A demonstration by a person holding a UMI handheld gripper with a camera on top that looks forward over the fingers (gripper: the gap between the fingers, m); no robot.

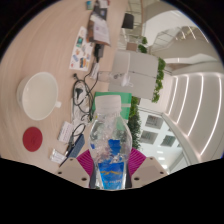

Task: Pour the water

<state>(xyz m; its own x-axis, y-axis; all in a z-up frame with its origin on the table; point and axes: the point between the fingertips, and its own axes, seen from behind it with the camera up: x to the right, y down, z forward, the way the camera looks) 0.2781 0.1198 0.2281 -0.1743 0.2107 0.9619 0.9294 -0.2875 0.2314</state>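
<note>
Fingers grip tilted bottle, seemingly clear water inside.

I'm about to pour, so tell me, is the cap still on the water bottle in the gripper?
Yes, capped. The water bottle, held between the gripper's pink pads, has its green cap on top.

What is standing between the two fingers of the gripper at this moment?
In the gripper view, a clear plastic water bottle with a blue label stands between the pink pads of the gripper, which appear to press on it.
</note>
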